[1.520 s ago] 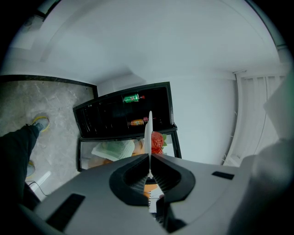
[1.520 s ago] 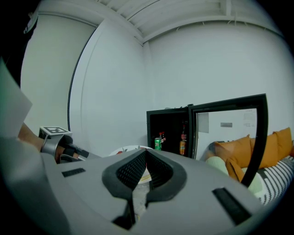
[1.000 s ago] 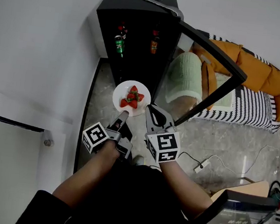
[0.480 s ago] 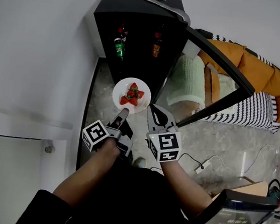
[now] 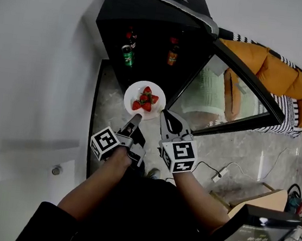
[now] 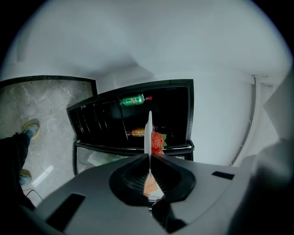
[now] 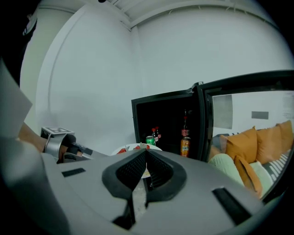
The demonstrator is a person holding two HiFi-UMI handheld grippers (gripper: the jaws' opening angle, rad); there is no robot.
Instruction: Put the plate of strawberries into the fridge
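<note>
Open fridge (image 5: 153,11), drinks (image 5: 127,56) inside

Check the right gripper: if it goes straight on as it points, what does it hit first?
Probably the plate rim, just past the right gripper's shut jaws; the open fridge lies beyond. Depth is unclear.

No readable text, green can (image 5: 127,56) label blurred, orange bottle (image 5: 172,55) label too small (print indistinct)

A green can (image 5: 127,56) stands left of an orange bottle (image 5: 172,55). Orange cushions (image 5: 266,68) line a sofa (image 5: 291,122) (striped black and white); a white power strip (image 5: 221,175) lies on the marble floor (image 5: 235,149).
</note>
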